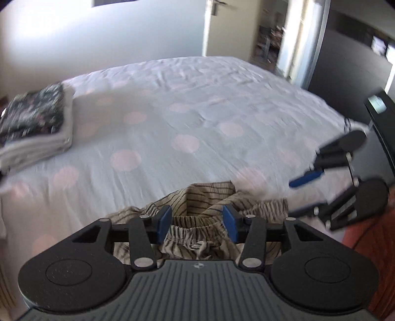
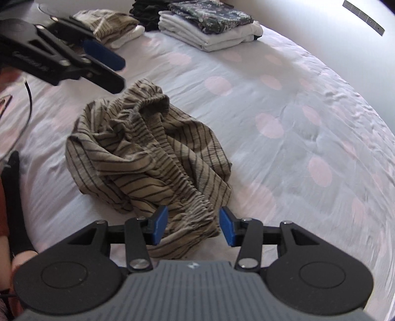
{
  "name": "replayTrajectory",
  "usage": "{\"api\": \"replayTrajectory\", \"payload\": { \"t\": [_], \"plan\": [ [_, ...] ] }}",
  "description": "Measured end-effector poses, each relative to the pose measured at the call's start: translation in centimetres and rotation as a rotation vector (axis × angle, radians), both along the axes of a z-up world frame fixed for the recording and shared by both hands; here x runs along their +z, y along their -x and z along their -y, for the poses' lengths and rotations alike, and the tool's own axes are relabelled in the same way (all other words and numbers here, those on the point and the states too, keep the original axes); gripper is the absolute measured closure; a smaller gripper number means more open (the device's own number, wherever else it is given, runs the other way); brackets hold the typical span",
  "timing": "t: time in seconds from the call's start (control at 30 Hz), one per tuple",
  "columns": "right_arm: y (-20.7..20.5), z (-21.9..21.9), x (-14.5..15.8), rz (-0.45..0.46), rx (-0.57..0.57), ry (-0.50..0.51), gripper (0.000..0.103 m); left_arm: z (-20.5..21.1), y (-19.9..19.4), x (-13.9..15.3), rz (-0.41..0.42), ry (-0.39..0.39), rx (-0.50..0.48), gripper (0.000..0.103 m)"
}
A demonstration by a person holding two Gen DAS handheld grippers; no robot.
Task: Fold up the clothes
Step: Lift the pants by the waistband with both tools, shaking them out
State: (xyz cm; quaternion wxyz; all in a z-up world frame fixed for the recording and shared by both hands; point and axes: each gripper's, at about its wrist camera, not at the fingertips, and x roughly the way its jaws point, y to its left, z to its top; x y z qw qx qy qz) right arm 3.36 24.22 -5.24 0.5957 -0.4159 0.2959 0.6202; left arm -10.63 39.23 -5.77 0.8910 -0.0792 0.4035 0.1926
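A crumpled tan garment with dark stripes and an elastic waistband [image 2: 148, 158] lies on the bed near its front edge. My right gripper [image 2: 193, 226] is open, its blue pads on either side of the garment's near waistband fold. My left gripper [image 1: 196, 223] is open just above the garment's [image 1: 197, 234] gathered waistband. The left gripper also shows at the upper left of the right wrist view [image 2: 108, 66]. The right gripper shows at the right of the left wrist view [image 1: 301, 195], open.
The bed has a pale sheet with pink dots [image 2: 296, 98]. A folded stack with a dark floral piece on white ones [image 2: 209, 22] and another striped tan pile [image 2: 113, 24] sit at the far side. A door [image 1: 227, 27] stands open beyond the bed.
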Motion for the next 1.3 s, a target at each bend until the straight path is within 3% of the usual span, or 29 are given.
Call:
{"api": "replayTrajectory", "payload": {
  "t": [0.13,0.27,0.4,0.47,0.57,0.7,0.83,0.97,1.1,1.3],
  "plan": [
    [-2.3,-1.5,-1.5,-0.071,-0.023,0.048,0.053,0.6,-0.9,-1.1,-0.141,-0.143,-0.127,0.047],
    [-3.5,-2.7,-3.4,-0.128,-0.018,0.095,0.053,0.5,-1.3,-3.0,-0.252,-0.235,-0.223,0.047],
    [-3.9,-3.0,-5.3,-0.192,-0.027,0.135,0.06,-0.3,-1.8,-4.6,-0.302,-0.287,-0.267,0.047],
    [-3.7,-2.5,-5.4,-0.206,-0.019,0.142,0.068,-0.8,-2.2,-5.1,-0.327,-0.322,-0.296,0.047],
    [-3.2,-1.5,-5.2,-0.208,-0.004,0.146,0.07,-1.7,-3.3,-5.5,-0.363,-0.36,-0.365,0.047],
    [-3.2,-0.6,-5.0,-0.23,-0.006,0.149,0.07,-3.8,-5.7,-6.7,-0.431,-0.348,-0.462,0.044],
    [-3.5,-0.3,-5.1,-0.255,-0.013,0.15,0.07,-5.9,-8.2,-8.6,-0.496,-0.242,-0.515,0.043],
    [-3.9,0.0,-5.3,-0.277,-0.021,0.15,0.07,-7.0,-9.5,-10.6,-0.544,-0.174,-0.536,0.043],
    [-4.3,0.1,-5.4,-0.294,-0.028,0.15,0.07,-7.1,-10.0,-12.0,-0.561,-0.154,-0.537,0.045],
    [-4.3,0.2,-5.2,-0.294,-0.034,0.154,0.07,-5.6,-8.7,-11.7,-0.531,-0.172,-0.522,0.082]
  ]
}}
